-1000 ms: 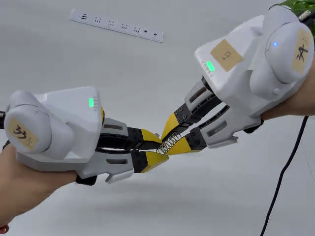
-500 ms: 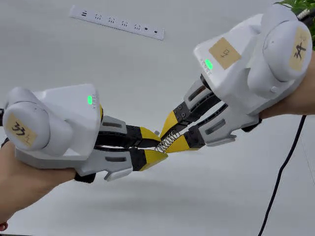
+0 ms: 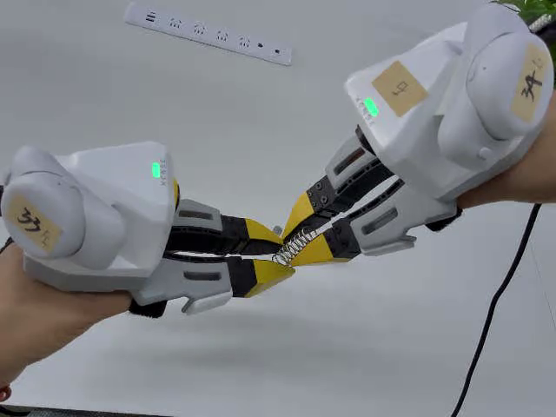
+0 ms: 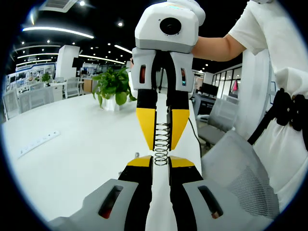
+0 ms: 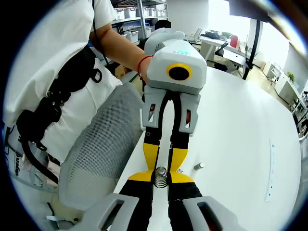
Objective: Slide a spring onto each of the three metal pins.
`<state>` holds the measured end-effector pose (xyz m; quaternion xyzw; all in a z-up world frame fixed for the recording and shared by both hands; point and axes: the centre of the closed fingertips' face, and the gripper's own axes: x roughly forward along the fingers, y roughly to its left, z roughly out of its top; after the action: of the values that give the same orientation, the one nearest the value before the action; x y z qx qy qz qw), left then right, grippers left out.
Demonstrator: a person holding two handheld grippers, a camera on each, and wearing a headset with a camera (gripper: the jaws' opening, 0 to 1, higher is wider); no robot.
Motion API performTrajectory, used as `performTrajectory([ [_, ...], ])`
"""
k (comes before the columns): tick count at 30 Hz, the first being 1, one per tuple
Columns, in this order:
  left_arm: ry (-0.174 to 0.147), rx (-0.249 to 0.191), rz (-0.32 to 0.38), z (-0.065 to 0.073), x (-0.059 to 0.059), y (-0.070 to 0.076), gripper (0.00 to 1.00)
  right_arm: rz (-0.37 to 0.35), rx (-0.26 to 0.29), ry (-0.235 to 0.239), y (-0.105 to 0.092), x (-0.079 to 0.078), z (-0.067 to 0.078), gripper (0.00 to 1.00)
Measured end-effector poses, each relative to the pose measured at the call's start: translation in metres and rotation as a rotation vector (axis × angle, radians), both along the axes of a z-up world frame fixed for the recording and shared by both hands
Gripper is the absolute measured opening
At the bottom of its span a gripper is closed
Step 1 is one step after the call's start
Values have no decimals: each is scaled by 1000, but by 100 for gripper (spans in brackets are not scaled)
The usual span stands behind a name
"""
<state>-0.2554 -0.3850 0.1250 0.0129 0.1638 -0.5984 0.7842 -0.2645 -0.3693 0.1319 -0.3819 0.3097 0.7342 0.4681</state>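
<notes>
A small steel spring (image 3: 296, 245) hangs above the white table, with my right gripper (image 3: 290, 248) shut on its sides. The left gripper (image 3: 286, 259) meets it tip to tip from the left. Its jaws are almost together, pinched on something thin at the spring's end that looks like a metal pin. In the left gripper view the spring (image 4: 161, 139) runs from the right gripper (image 4: 161, 145) down to my own tips (image 4: 161, 162). Seen from the right gripper (image 5: 160, 180), the spring (image 5: 160, 176) is nearly end-on below the left gripper (image 5: 163, 168). A loose pin (image 5: 198, 166) lies on the table.
A white power strip (image 3: 208, 35) lies at the table's far side. A black cable (image 3: 499, 304) trails down at the right, beside a potted plant (image 3: 530, 10). A grey mesh chair (image 5: 96, 159) stands at the table's edge next to the person.
Both grippers stay tip to tip. The left gripper has risen slightly, and the spring's end now sits a little closer against its tips.
</notes>
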Motion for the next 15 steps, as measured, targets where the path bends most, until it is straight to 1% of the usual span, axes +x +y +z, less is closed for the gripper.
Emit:
performTrajectory([
  [3, -1, 8, 9, -2, 0, 5, 10, -10, 8, 1, 0, 1, 3, 7],
  [7, -5, 19, 28, -5, 1, 14, 13, -37, 12, -6, -1, 7, 5, 7],
  [9, -14, 29, 41, -7, 2, 19, 14, -54, 7, -17, -3, 12, 5, 7],
  [13, -20, 44, 65, -10, 3, 30, 18, -87, 4, -30, -7, 21, 6, 7],
  [15, -20, 49, 79, -12, 4, 36, 20, -109, -5, -52, -9, 27, 5, 7],
])
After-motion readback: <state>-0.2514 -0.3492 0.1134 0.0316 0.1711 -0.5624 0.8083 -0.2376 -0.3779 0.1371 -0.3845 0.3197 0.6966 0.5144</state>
